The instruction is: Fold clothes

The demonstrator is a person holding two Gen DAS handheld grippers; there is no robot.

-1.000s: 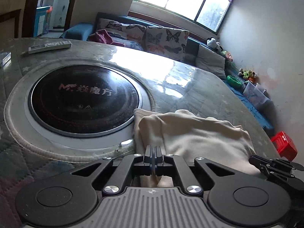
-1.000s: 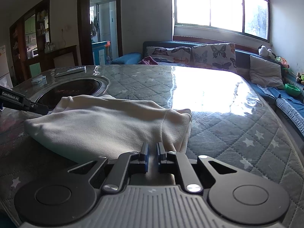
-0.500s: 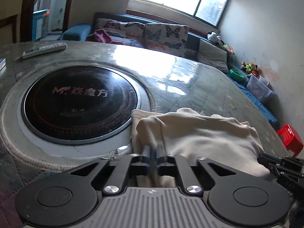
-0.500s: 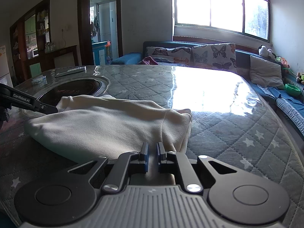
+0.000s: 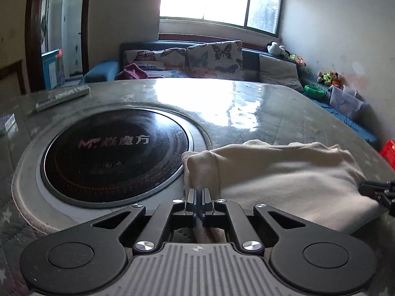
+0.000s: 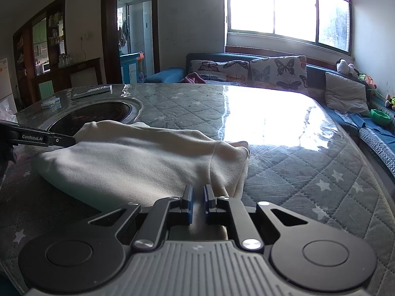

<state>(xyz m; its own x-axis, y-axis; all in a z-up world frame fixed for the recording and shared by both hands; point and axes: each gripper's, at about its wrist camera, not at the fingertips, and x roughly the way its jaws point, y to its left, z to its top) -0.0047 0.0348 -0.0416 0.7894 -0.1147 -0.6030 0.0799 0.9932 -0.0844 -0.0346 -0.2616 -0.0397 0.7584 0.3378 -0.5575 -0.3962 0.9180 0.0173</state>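
A cream garment (image 5: 284, 172) lies folded on the quilted table beside the round black cooktop; it also shows in the right wrist view (image 6: 138, 160). My left gripper (image 5: 198, 194) is shut on the garment's left end, next to the cooktop. My right gripper (image 6: 197, 196) is shut on the garment's right end, with cloth pinched between its blue pads. The left gripper's fingers (image 6: 44, 138) show at the left of the right wrist view, and the right gripper's tip (image 5: 377, 192) at the right edge of the left wrist view.
The black cooktop (image 5: 116, 155) is set in the table on the left. A remote (image 5: 61, 97) and a small packet (image 6: 50, 102) lie at the far left. The quilted table (image 6: 284, 153) stretches right; a sofa with butterfly cushions (image 6: 246, 71) stands behind.
My left gripper has turned and shifted, so the cooktop and garment sit further right in its view. The garment's left end has moved slightly toward the right gripper. My right gripper has barely moved.
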